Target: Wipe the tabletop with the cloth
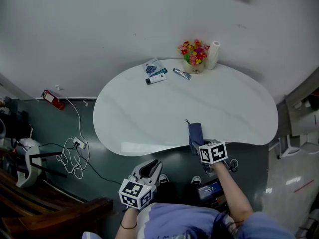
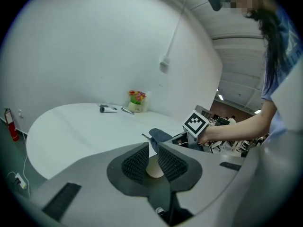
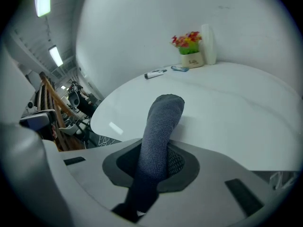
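The white bean-shaped table (image 1: 149,113) fills the middle of the head view. A dark blue-grey cloth (image 1: 195,132) lies over its near edge, and my right gripper (image 1: 198,145) is shut on it. In the right gripper view the cloth (image 3: 161,126) rises out of the right gripper (image 3: 158,161) and bends over the tabletop (image 3: 227,112). My left gripper (image 1: 148,169) hangs below the near table edge, off the table, left of the cloth. Its jaws stand shut with nothing between them in the left gripper view (image 2: 151,157), where the cloth (image 2: 160,135) shows just beyond.
At the table's far edge stand a flower pot (image 1: 194,54) and a white roll (image 1: 213,55), with a packet (image 1: 152,67) and two tubes (image 1: 156,77) (image 1: 182,73) beside them. On the floor at left lie a cable with a power strip (image 1: 75,151) and a fire extinguisher (image 1: 52,99).
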A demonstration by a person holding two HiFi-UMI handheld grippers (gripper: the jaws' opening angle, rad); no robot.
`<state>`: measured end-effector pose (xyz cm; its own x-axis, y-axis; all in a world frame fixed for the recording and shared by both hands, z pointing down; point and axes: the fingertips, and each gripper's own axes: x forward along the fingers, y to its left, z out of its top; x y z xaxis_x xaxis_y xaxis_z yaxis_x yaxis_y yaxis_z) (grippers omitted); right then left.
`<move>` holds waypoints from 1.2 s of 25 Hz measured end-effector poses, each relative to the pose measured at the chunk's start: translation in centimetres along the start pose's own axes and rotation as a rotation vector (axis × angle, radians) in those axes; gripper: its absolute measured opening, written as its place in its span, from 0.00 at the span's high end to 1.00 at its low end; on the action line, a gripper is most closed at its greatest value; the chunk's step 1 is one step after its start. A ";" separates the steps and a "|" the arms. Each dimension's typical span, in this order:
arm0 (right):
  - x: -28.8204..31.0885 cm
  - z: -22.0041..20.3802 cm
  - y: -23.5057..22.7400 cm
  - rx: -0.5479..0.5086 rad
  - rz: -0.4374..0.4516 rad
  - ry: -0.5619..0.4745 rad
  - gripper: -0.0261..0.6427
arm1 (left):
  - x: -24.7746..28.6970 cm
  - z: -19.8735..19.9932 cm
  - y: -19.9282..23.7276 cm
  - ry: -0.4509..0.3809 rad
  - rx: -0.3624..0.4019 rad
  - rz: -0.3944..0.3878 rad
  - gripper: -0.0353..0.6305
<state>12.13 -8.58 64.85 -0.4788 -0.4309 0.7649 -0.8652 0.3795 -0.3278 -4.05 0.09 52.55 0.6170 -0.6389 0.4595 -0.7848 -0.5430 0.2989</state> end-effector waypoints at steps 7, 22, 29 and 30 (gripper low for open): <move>-7.5 -3.6 -12.2 0.125 -0.125 -0.046 0.86 | 6.2 0.6 -8.3 0.051 0.081 -0.121 0.86; -21.0 -12.5 -30.2 0.327 -0.346 -0.112 0.86 | 10.5 -1.4 -20.1 0.110 0.152 -0.186 0.85; -21.8 -13.0 -31.2 0.289 -0.327 -0.113 0.86 | 9.7 -2.7 -21.3 0.120 0.118 -0.138 0.85; -21.6 -12.7 -30.8 0.284 -0.317 -0.125 0.86 | 9.4 -2.8 -21.1 0.120 0.116 -0.125 0.85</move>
<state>51.06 -0.57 65.45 -0.1827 -0.5919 0.7850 -0.9703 -0.0201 -0.2409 18.17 7.09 52.92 0.6926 -0.4968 0.5229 -0.6860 -0.6779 0.2645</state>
